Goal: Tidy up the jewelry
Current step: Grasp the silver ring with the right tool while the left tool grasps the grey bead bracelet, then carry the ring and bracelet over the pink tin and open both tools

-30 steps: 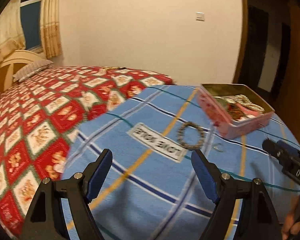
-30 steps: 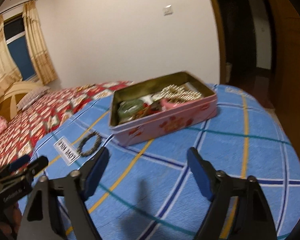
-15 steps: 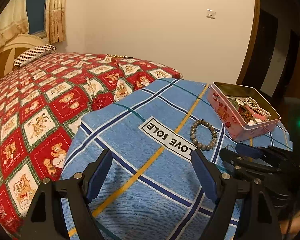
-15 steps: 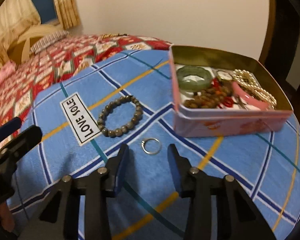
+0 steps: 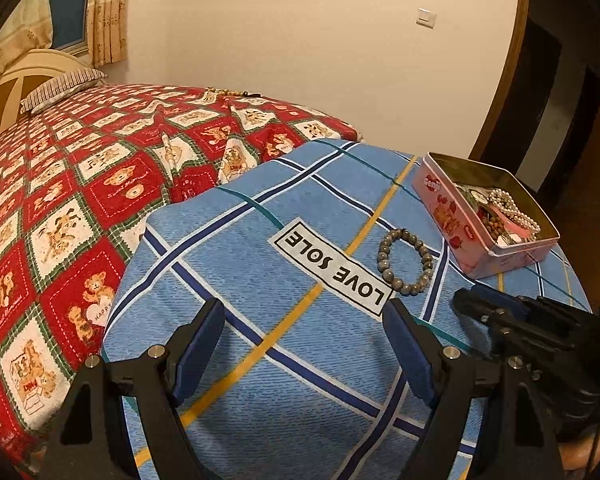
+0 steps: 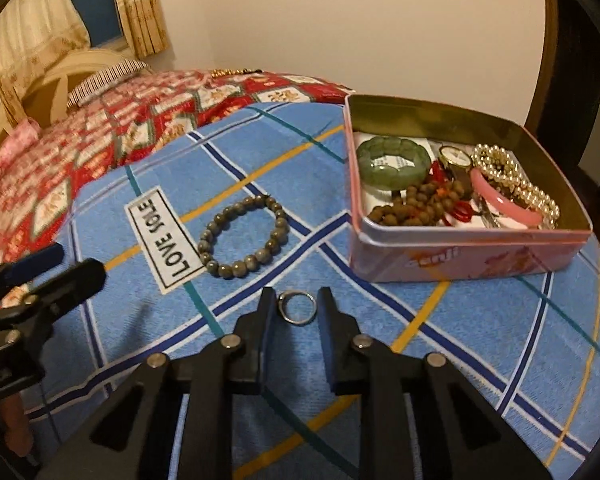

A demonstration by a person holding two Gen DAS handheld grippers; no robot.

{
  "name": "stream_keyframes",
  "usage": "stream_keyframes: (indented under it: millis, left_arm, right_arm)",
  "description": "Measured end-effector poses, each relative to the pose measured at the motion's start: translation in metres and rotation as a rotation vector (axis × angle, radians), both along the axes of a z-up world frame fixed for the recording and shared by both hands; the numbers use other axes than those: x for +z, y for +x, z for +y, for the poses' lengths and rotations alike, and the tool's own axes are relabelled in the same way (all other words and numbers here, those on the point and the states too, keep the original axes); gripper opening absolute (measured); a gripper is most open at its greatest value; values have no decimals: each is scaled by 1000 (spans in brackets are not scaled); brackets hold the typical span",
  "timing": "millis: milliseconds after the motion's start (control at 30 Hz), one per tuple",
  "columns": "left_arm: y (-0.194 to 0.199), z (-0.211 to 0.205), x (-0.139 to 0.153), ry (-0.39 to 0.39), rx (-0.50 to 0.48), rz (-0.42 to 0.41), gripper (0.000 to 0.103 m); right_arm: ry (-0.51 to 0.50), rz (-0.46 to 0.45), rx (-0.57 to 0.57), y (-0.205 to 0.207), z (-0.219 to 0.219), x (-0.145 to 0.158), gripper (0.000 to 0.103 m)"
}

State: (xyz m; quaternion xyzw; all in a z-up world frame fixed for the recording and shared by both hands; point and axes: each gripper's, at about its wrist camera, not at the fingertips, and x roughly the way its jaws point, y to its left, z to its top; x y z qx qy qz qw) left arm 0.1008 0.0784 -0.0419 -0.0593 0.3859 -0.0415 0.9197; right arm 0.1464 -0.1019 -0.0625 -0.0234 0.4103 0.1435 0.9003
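blue plaid cloth: covers the surface, white "love sole" label sewn on.
pink tin: lidless, on the cloth; holds a green bangle, brown beads, pearl strand, watch, pink bangle.
left gripper: jaws spread wide, holding nothing, above the cloth.
right gripper: jaws narrowed, bracketing the ring; contact cannot be told.
grey bead bracelet: flat, between label and tin.
silver ring: flat on the cloth, just before the tin.
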Motion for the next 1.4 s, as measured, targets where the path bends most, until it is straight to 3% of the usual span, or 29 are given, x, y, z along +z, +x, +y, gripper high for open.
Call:
stream_keyframes:
  millis: [233,467,600,733,933,1033,1067,1267,1300,1400]
  left_arm:
    - [14,-20,6,-19,-63,-38,81]
    - [46,-70,4,83,-177,-59,81]
    - [66,-85,-7,104,-190,-7,80]
    - [80,-90,-20,61,-223,97,74]
    - [79,-89,-19,76,-201,82,49]
    - [80,-85,-19,60,-182,80,31]
    - [81,-83,-19,46,-181,80,20]
    - [79,-74,-16,-26,-174,59,14]
    - [77,-72,-13,-33,-167,41,8]
    - [66,-69,-4,-49,-159,-36,8]
  right_arm:
    - [56,-120,-23,-23,-16,19,24]
    - [63,-257,-128,-30,-35,40,24]
    - [83,-268,-166,-26,-44,43,24]
    - [104,-268,-186,-24,-52,45,24]
    - [119,-267,-196,-26,-58,46,24]
    - [124,-270,-200,-28,-60,46,24]
    - [123,-271,-202,-28,-60,46,24]
    - [114,-275,-216,-27,-62,45,24]
    - [113,-277,-217,-27,-62,45,24]
    - [115,-279,-223,-27,-63,45,24]
